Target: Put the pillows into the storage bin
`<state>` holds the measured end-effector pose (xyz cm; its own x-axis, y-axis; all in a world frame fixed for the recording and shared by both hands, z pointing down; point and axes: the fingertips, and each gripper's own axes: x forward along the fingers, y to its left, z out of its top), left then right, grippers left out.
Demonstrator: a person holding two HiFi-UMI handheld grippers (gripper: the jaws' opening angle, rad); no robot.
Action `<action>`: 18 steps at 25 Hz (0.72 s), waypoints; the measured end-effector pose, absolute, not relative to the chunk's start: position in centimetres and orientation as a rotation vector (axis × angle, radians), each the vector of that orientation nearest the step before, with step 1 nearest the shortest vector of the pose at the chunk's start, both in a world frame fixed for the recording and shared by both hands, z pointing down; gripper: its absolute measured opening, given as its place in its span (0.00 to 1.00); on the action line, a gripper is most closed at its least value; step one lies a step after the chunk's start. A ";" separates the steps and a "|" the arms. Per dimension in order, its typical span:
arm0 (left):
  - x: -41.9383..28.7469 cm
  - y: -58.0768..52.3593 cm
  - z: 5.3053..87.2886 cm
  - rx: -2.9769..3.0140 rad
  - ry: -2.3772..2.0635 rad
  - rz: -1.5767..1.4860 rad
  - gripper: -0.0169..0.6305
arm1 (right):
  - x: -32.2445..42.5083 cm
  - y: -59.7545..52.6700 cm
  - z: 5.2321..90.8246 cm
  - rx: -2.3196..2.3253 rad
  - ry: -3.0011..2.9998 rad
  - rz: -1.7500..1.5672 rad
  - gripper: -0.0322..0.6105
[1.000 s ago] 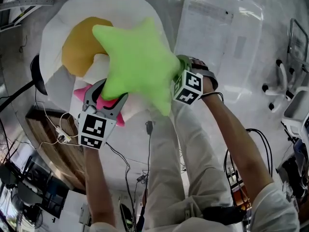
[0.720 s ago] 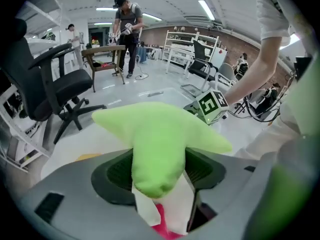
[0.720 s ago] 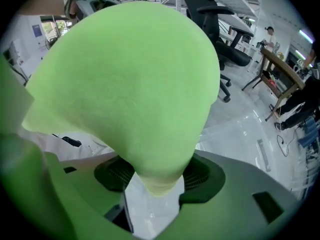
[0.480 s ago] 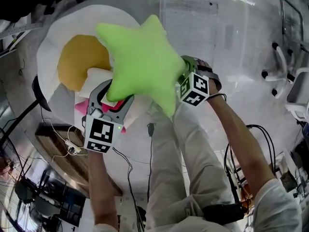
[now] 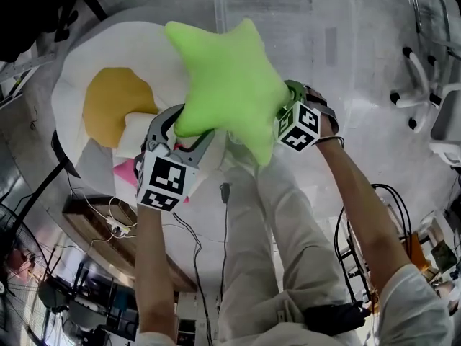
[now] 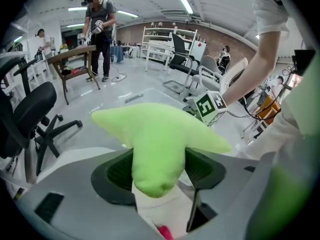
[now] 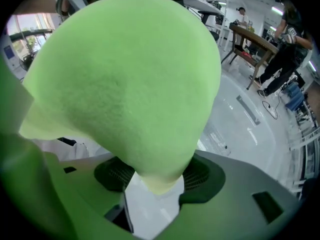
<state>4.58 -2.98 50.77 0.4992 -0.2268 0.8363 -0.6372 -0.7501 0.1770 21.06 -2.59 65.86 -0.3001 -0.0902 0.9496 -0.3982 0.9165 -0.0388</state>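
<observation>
A big white fried-egg pillow (image 5: 86,56) with a yellow yolk (image 5: 115,110) fills the upper left of the head view, lying on the floor; a clear storage bin (image 5: 338,49) stands at the upper centre and right, just beside the egg pillow; a green star pillow (image 5: 230,85) is held up at the upper centre, overlapping the egg pillow's right edge and the bin's left side as seen from above; the left gripper (image 5: 191,125), left of centre, is clamped on one lower arm of the star, which hangs between its jaws in the left gripper view (image 6: 159,174); the right gripper (image 5: 281,107), right of centre, is clenched on another arm of the same star, whose green bulk fills most of the right gripper view (image 7: 157,176); a pink pillow (image 5: 126,170) peeps out beside the left gripper's marker cube, at the egg pillow's lower edge.
</observation>
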 end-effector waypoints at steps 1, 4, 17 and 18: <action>5.1 -3.1 51.1 2.275 -0.694 1.178 0.50 | 21.7 -2.5 66.1 0.369 -1.856 0.331 0.49; 6.9 -3.7 51.8 2.279 -0.646 1.192 0.50 | 23.7 -2.4 66.7 0.389 -1.834 0.374 0.49; 12.9 -5.5 55.2 2.259 -0.506 1.243 0.50 | 30.2 -2.6 69.5 0.425 -1.728 0.448 0.50; 13.2 -5.5 55.5 2.252 -0.497 1.248 0.50 | 30.6 -2.4 69.8 0.428 -1.722 0.457 0.50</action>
<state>13.22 -5.51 55.51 0.5101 -0.0678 0.8575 -0.5402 -0.8010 0.2580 30.63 -2.44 69.76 -0.1899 -0.0352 0.9812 -0.5170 0.8532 -0.0694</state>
